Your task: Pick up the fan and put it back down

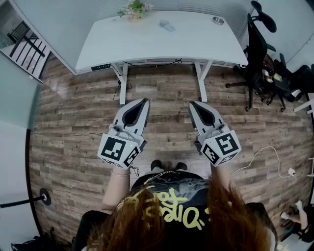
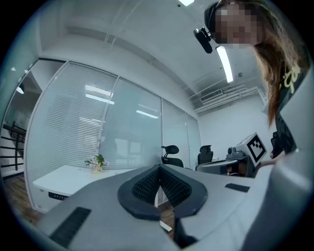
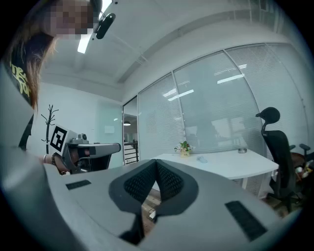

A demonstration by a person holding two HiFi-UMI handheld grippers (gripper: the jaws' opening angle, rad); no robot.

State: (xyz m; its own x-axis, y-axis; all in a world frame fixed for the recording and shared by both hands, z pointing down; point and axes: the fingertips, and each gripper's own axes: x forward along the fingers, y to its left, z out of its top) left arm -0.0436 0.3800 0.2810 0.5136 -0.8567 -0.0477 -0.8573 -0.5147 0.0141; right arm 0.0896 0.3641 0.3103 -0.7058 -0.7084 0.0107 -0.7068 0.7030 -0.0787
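Note:
A small pale handheld fan [image 1: 167, 25] lies on the white desk [image 1: 113, 46] at the far side of the room; in the right gripper view the fan [image 3: 201, 159] is a faint speck on the desk top. My left gripper [image 1: 145, 101] and right gripper [image 1: 192, 104] are held side by side over the wooden floor, well short of the desk, both pointing toward it. Each has its jaws shut with nothing between them, as the left gripper [image 2: 159, 168] and right gripper [image 3: 157, 162] show in their own views.
A flower pot [image 1: 134, 11] stands at the desk's back edge and a small round dish [image 1: 218, 20] at its right end. A black office chair [image 1: 257, 54] and clutter sit to the right of the desk. A white cable [image 1: 265, 156] runs across the floor at the right.

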